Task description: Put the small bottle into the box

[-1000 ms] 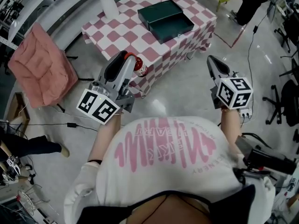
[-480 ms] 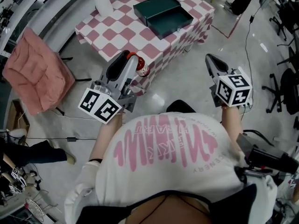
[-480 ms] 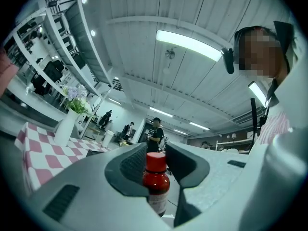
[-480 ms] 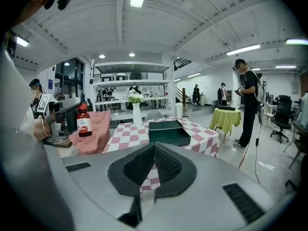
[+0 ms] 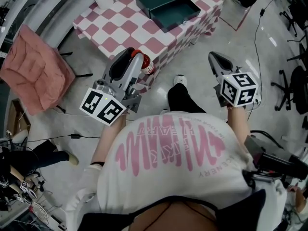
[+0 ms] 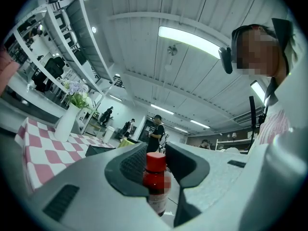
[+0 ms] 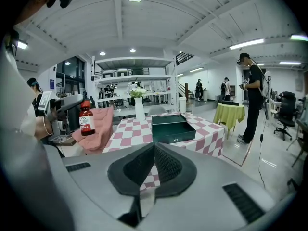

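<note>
**Head view.** The checkered table (image 5: 126,29) stands far and to the left, its near edge running down to a corner where the cloth hangs to the floor. The dark green box (image 5: 167,6) lies open-topped at the table's far side, with bare cloth between it and the near edge. The left gripper (image 5: 133,61) is clenched on the small bottle (image 5: 146,66), which hangs just short of that near corner, well apart from the box. The right gripper (image 5: 214,59) hovers over bare floor (image 5: 202,47) to the right of the table. A pink cushion (image 5: 34,70) sits left of the table, and a shoe (image 5: 179,80) is on the floor between the grippers.

**Left gripper view.** The pads press on the bottle (image 6: 156,182) from both sides below its red cap. The long axis stands upright, cap up, across the line of the left gripper (image 6: 155,154). The table (image 6: 38,146) and a white vase (image 6: 65,121) lie far to the left.

**Right gripper view.** The right gripper (image 7: 154,150) has its jaws pressed together with nothing between them. Beyond them the table (image 7: 132,129) carries the box (image 7: 172,127), its open side facing up, and the vase (image 7: 139,108) behind it. At the left the bottle (image 7: 86,121) hangs upright in the left gripper (image 7: 72,105), in front of the cushion (image 7: 100,124). Clear floor runs right of the table towards a yellow-green table (image 7: 230,113) and a standing person (image 7: 252,100).
</note>
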`<action>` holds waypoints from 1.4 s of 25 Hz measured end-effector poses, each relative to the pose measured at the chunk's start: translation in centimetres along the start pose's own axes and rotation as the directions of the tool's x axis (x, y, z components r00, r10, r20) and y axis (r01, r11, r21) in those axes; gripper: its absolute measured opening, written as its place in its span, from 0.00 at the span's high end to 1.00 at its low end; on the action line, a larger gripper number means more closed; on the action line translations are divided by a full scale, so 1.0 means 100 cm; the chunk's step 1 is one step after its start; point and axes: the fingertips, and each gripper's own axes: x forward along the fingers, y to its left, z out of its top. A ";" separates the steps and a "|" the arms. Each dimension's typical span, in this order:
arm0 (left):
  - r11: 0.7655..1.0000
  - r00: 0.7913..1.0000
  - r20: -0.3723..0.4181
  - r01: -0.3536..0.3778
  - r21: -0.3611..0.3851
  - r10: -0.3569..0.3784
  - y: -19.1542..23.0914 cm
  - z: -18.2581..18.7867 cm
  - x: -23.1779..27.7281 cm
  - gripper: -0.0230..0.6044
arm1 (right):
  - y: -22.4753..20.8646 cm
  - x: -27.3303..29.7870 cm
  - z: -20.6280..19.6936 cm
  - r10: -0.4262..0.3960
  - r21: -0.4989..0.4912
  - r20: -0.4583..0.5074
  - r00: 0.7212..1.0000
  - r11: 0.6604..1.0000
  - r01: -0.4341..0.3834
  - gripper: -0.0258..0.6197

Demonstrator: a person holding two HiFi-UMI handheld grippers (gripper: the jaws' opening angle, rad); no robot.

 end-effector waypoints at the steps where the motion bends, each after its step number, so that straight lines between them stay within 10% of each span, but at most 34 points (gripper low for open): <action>1: 1.000 1.000 -0.001 -0.001 0.000 0.001 0.001 0.000 0.002 0.76 | -0.001 0.004 0.001 0.005 0.001 0.001 1.000 1.000 -0.005 0.95; 35: 0.996 0.999 0.016 -0.035 0.077 0.034 0.064 0.020 0.183 0.76 | -0.110 0.146 0.099 0.183 -0.090 0.034 0.982 0.980 -0.180 0.95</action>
